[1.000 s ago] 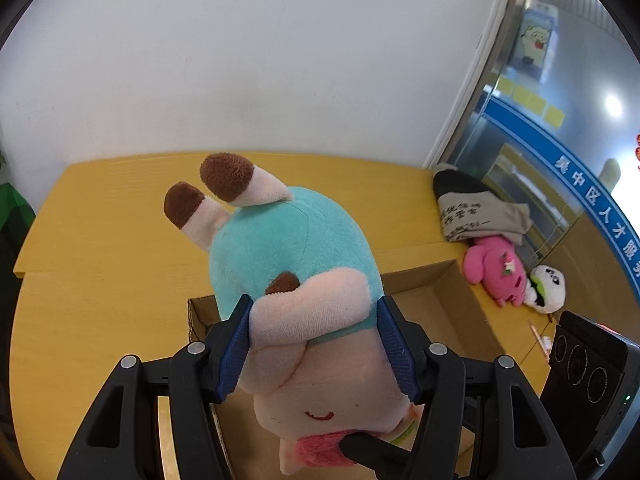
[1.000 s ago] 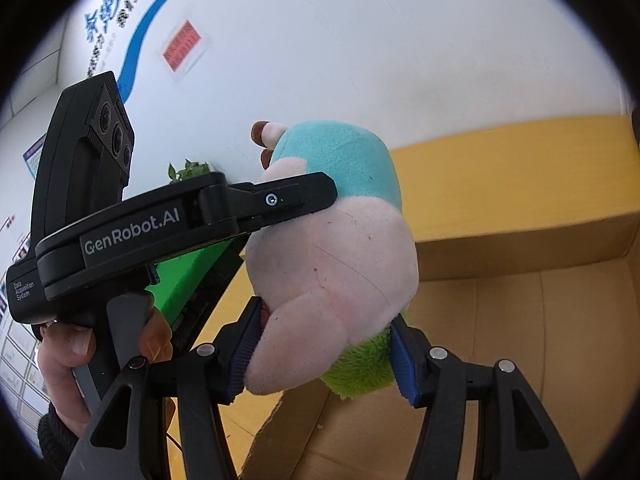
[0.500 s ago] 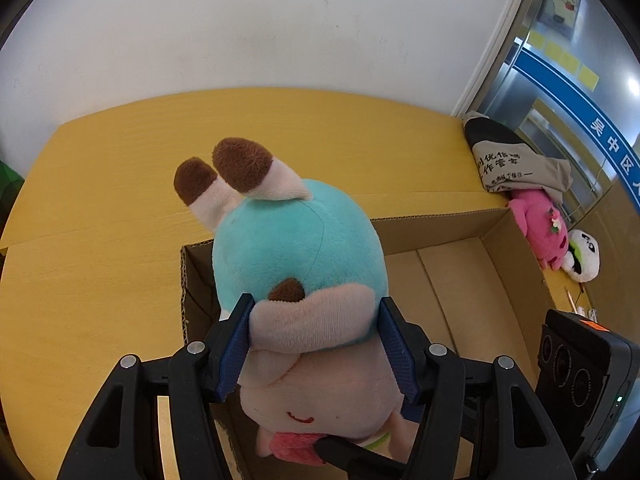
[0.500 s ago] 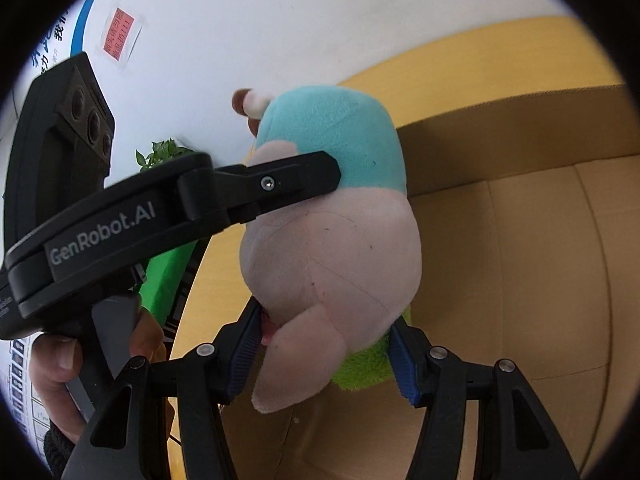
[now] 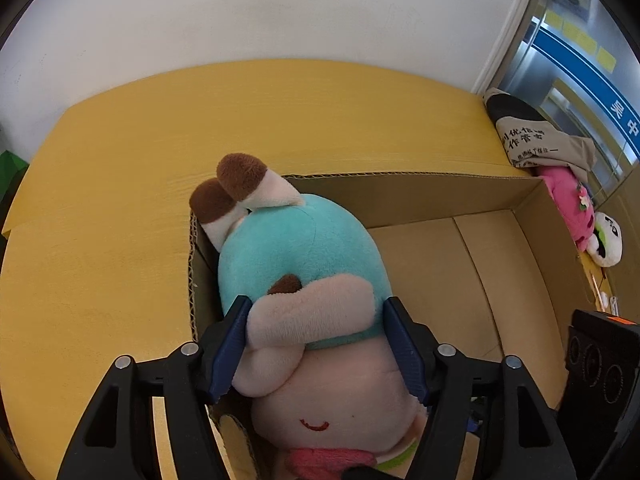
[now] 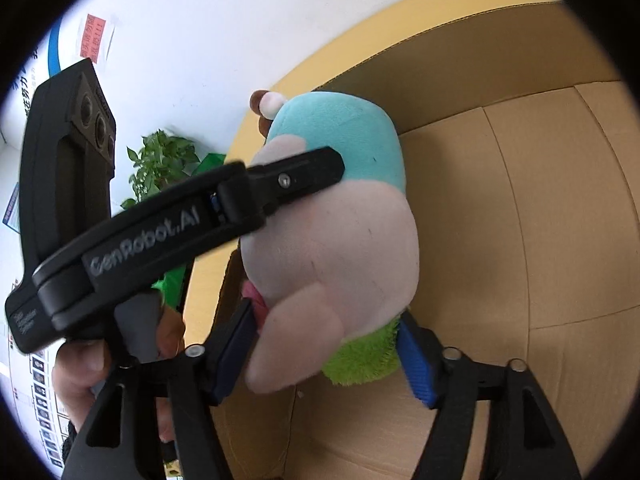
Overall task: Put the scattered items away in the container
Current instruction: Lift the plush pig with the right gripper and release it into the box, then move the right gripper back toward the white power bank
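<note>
Both pairs of blue-padded fingers are clamped on one plush toy [image 5: 304, 280]: the left gripper [image 5: 316, 344] squeezes it at the seam where the teal back meets the pink belly, and the right gripper [image 6: 326, 354] pinches its lower end, with a pink limb and a green fuzzy patch between its pads. From the right wrist view the left gripper's black body crosses in front of the toy, a hand [image 6: 80, 368] wrapped round its handle.

Just beyond the left fingertips the toy's brown-tipped feet stick up over the near-left corner of the cardboard box [image 5: 532, 216], and its body sits inside the box walls, low over the bare floor; whether it touches the floor I cannot tell. Past the box lies the yellow table [image 5: 100, 200]; far off to the right of the fingers a pink plush [image 5: 568, 200], a white panda plush [image 5: 606, 240] and a printed cloth bag [image 5: 536, 140] lie outside the box.

My reading: this is the placing step for the first toy. Next both grips need to let go together, then lift straight up clear of the walls before reaching for the pink plush
</note>
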Tool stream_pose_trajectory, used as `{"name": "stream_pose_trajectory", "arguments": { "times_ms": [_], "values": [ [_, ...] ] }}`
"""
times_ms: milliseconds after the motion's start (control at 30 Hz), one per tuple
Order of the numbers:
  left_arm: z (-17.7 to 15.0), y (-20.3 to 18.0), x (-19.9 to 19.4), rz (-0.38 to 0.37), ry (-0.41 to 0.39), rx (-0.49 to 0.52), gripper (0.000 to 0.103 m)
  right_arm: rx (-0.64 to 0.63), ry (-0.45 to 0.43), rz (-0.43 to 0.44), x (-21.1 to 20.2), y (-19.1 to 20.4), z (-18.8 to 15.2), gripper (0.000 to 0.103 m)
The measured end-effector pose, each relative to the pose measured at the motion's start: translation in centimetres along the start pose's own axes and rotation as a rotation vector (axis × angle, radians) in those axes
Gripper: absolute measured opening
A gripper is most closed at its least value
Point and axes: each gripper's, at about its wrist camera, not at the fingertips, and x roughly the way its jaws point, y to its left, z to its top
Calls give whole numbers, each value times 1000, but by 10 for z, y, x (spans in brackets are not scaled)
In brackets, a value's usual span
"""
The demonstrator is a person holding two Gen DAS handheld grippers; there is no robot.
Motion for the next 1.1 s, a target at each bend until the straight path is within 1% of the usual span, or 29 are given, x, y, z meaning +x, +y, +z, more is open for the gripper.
{"name": "stream_pose_trajectory", "arguments": {
  "times_ms": [33, 100, 167, 233, 267, 300, 367, 400, 467, 500, 533, 567, 600, 667, 733, 767, 833, 867, 933, 967, 1000, 1033, 1100],
  "values": [
    [-1, 3, 1, -7, 4, -10, 81, -25, 10, -19, -4, 2, -2, 73],
    [-2, 8, 1, -25, 3, -32, 81, -61, 11, -41, -16, 4, -7, 74],
    [-2, 8, -2, -29, 11, -48, 81, -85, 2, -55, -35, 4, -16, 79],
    [-1, 6, -10, -18, 17, -69, 81, -85, -19, -60, -61, 0, -27, 79],
    [-1, 4, -18, -16, 5, -77, 81, -83, -37, -65, -78, -3, -35, 79],
    [-1, 2, -29, -23, -18, -83, 81, -91, -56, -74, -95, -5, -39, 79],
    [-8, -3, -55, -54, -82, -91, 82, -161, -119, -120, -129, 3, -46, 79],
    [-15, -8, -71, -65, -117, -87, 84, -202, -157, -152, -145, 8, -51, 80],
    [-34, -21, -98, -73, -174, -51, 91, -272, -217, -225, -176, 7, -70, 82],
    [-49, -29, -111, -74, -201, -19, 98, -294, -235, -260, -186, 3, -74, 82],
    [-63, -37, -119, -68, -218, 7, 100, -305, -244, -295, -199, -13, -77, 82],
    [-77, -45, -125, -64, -227, 32, 101, -304, -244, -327, -211, -33, -80, 82],
    [-94, -52, -128, -65, -225, 54, 101, -291, -233, -345, -217, -48, -85, 82],
    [-124, -60, -125, -78, -191, 64, 101, -238, -201, -363, -227, -73, -94, 82],
    [-150, -61, -116, -76, -145, 40, 101, -210, -193, -398, -237, -89, -102, 82],
    [-161, -62, -109, -72, -124, 20, 101, -207, -192, -425, -234, -92, -101, 82],
    [-184, -58, -100, -85, -84, -26, 101, -190, -178, -478, -235, -110, -100, 82],
    [-193, -57, -97, -93, -69, -49, 101, -173, -165, -488, -237, -119, -100, 82],
    [-208, -55, -89, -93, -40, -83, 97, -192, -169, -468, -242, -127, -102, 81],
    [-214, -55, -88, -78, -43, -78, 95, -211, -167, -473, -242, -128, -103, 81],
    [-219, -58, -90, -66, -47, -68, 92, -226, -158, -497, -238, -127, -102, 81],
    [-223, -60, -91, -60, -45, -61, 91, -247, -150, -513, -236, -126, -103, 81],
    [-233, -68, -93, -44, -43, -54, 91, -267, -148, -508, -235, -127, -105, 80]
  ]
}}
